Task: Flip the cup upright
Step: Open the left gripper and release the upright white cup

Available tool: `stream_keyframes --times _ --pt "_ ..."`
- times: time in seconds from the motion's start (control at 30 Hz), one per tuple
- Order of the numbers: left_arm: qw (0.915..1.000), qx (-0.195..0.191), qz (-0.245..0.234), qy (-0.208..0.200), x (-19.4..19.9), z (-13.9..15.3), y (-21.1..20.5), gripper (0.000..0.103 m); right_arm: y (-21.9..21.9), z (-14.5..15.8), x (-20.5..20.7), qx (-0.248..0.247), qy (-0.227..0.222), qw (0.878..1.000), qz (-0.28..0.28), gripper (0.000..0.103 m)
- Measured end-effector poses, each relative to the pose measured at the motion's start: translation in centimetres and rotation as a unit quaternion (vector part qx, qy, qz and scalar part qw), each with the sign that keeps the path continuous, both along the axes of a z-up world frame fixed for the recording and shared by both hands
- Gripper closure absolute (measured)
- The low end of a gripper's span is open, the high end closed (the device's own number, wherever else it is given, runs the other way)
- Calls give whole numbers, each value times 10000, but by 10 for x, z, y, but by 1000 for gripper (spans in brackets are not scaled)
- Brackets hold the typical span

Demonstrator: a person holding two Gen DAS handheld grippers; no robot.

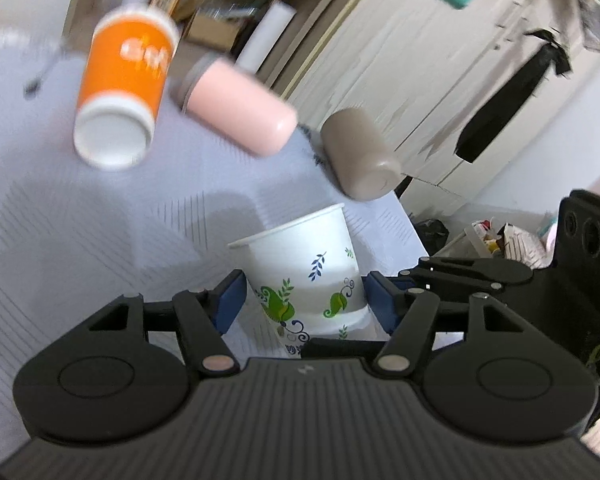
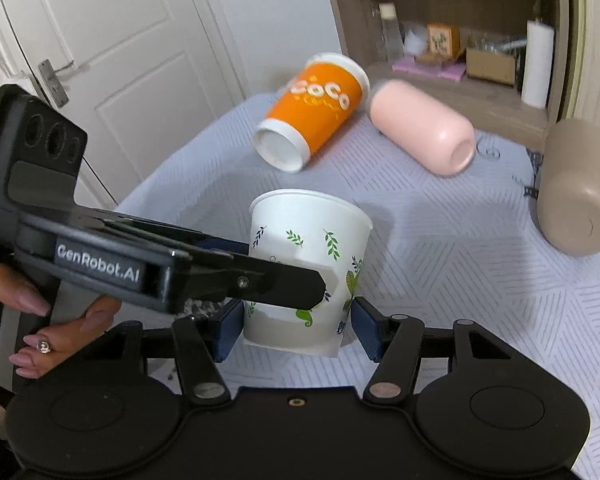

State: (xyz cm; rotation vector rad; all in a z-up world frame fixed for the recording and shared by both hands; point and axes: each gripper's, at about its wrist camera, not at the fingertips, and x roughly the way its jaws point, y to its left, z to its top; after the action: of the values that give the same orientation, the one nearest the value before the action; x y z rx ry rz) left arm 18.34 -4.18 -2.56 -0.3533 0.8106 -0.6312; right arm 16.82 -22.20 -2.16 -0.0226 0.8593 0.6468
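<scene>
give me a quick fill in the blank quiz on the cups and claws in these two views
1. The white leaf-print paper cup between the claws has its open rim facing ____.
2. The orange cup lies on its ____.
3. Next to the orange cup lies a ____ tumbler.
4. The left claw and right claw both straddle the ____ cup.

Missing words: up; side; pink; white
</scene>
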Motion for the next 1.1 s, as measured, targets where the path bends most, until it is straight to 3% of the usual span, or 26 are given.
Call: stream_keyframes --times 0.27,0.43,0.57,0.73,0.9,1.1 --pt "9944 419 -156 -953 -21 12 2 39 19 0 -32 -225 -1185 9927 -12 39" --pt "9882 616 -143 -1396 -22 19 0 39 31 -7 -27 -424 -1651 9853 -89 39" --pt "9843 796 -135 -1570 -17 19 -2 39 39 -17 -15 -560 -1841 9810 -243 39" --pt "9787 961 -122 -1812 -6 15 -7 39 40 -24 1 -374 -1847 9812 -412 39" --pt "9727 1066 -181 -2054 5 7 -12 39 48 -30 9 -689 -2184 9721 -499 39" --pt "9776 1011 -213 -1835 16 -3 -17 39 43 -38 23 -725 -2027 9754 -481 39"
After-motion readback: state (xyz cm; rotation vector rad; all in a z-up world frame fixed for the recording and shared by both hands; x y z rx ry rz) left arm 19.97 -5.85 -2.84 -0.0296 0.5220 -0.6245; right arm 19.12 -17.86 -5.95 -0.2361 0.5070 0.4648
